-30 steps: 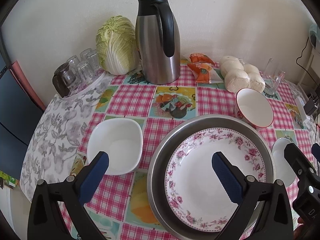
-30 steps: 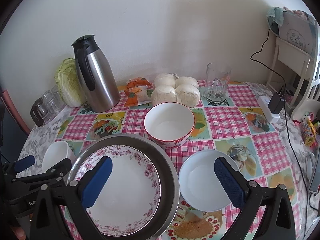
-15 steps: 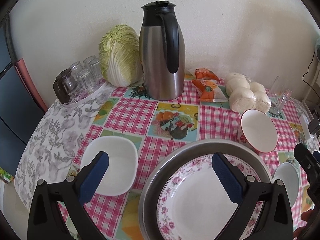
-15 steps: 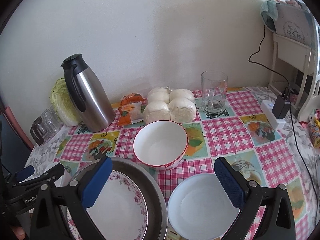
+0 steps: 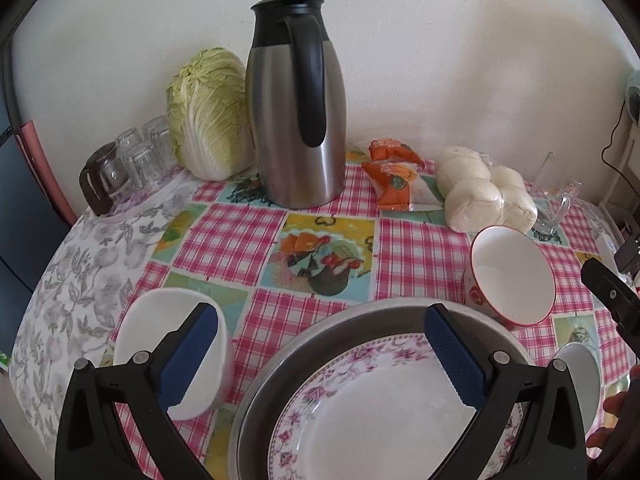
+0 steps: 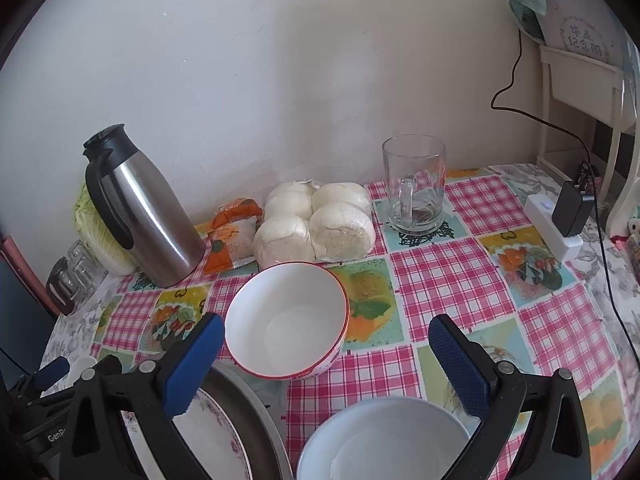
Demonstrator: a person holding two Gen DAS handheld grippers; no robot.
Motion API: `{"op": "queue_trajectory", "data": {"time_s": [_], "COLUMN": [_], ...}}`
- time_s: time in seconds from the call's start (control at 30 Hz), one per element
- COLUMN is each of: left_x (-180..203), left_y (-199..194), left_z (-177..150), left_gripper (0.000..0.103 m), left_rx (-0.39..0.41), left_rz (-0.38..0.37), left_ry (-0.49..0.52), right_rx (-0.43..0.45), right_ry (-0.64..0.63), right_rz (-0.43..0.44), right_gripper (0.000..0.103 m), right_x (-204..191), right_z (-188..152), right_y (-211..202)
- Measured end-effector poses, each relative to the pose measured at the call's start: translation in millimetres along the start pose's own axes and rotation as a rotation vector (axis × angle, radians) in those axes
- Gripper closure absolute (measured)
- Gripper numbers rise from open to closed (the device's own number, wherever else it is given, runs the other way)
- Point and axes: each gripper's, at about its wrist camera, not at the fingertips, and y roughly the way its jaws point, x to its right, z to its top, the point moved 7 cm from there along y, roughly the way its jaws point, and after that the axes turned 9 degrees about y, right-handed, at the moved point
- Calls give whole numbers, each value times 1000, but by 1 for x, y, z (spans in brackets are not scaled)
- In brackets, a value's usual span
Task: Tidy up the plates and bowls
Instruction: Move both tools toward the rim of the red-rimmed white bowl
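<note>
A floral-rimmed plate (image 5: 384, 420) lies inside a wide metal basin (image 5: 280, 360) at the table's front; both also show in the right wrist view (image 6: 216, 440). A square white bowl (image 5: 160, 320) sits left of the basin. A red-rimmed white bowl (image 5: 512, 276) (image 6: 288, 320) stands behind the basin. A shallow round white bowl (image 6: 384, 440) (image 5: 580, 372) lies right of the basin. My left gripper (image 5: 320, 352) is open and empty above the basin's left part. My right gripper (image 6: 326, 364) is open and empty above the round bowl.
A steel thermos jug (image 5: 296, 120), a cabbage (image 5: 208, 116), upturned glasses (image 5: 136, 160), snack packets (image 5: 396, 180), bagged buns (image 6: 316, 224) and a glass mug (image 6: 414, 188) line the back of the checked tablecloth (image 5: 224, 240). A power strip with charger (image 6: 560, 220) lies far right.
Both grippers have pulled back and tilted up: the dishes slid toward the bottom of each view and the wall fills more. Both stayed open and empty.
</note>
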Motion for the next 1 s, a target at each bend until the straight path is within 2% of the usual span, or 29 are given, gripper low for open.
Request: {"op": "queue_trajectory", "data": {"time_s": [0.13,0.3,0.53,0.73,1.0], "left_x": [7,19,30,34,56], "left_y": [7,13,25,36,32], "left_z": [7,26,58,73,98], "left_gripper": [0,0,0,0,0], "left_rx": [-3,2,-1,-53,15], "left_rz": [11,-30,38,6,-60], "left_ry": [30,33,149,134,108], "right_rx": [4,-16,-31,-27,-56], "right_ry": [4,19,21,48,86], "right_rz": [25,39,9,-20,1], "right_gripper": [0,0,0,0,0], "right_x": [0,3,12,21,24], "right_z": [6,9,8,10,5], "right_y": [7,19,33,40,50]}}
